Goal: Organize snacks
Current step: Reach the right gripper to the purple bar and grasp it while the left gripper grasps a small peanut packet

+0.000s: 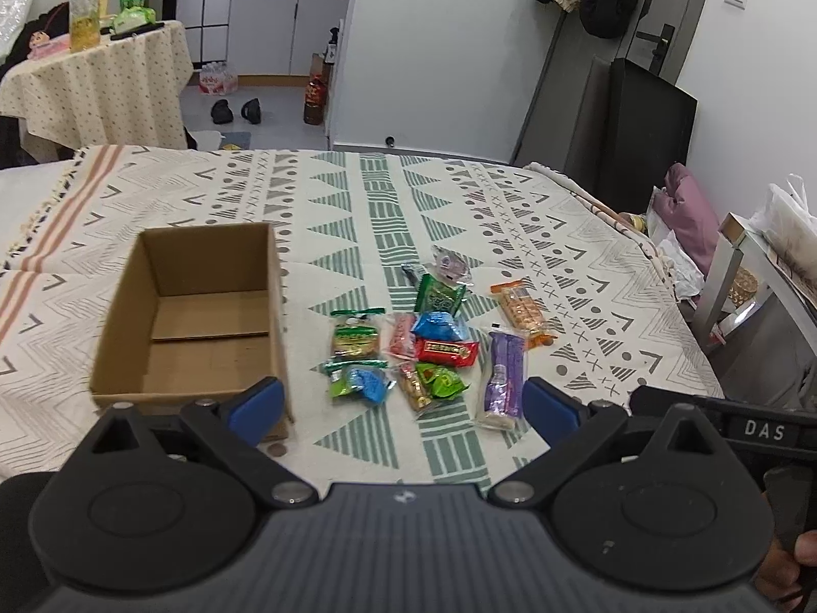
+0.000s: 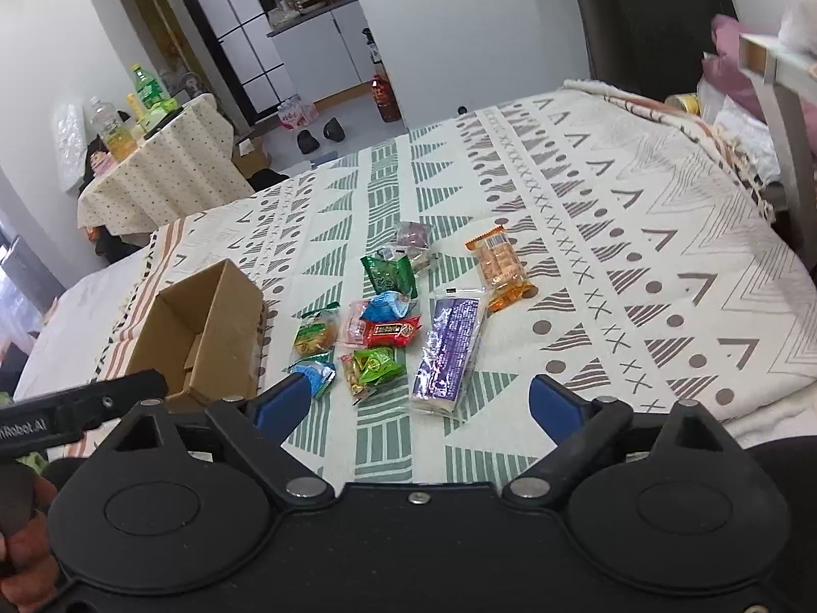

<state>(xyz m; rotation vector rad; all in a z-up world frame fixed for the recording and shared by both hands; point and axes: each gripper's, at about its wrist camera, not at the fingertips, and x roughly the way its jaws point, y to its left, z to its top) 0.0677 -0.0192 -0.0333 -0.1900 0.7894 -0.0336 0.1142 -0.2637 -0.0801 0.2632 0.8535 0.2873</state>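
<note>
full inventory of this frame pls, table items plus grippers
open brown cardboard box: 1, nothing visible inside, left on the patterned cloth
long purple wrapped bar: 1, right of the cluster, near edge
orange cracker packet: 1, far right
red wrapped snack: 1, centre
dark green packet: 1, behind the blue packet
other small wrapped snacks: several, green, blue, pink, clear; clustered right of the box
left gripper: black, blue pads, open, nothing held
right gripper: same, open, nothing held

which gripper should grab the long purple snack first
Right. The purple snack lies almost centred ahead of the open right gripper; it sits nearer the left gripper's right finger. The cardboard box is empty.
</note>
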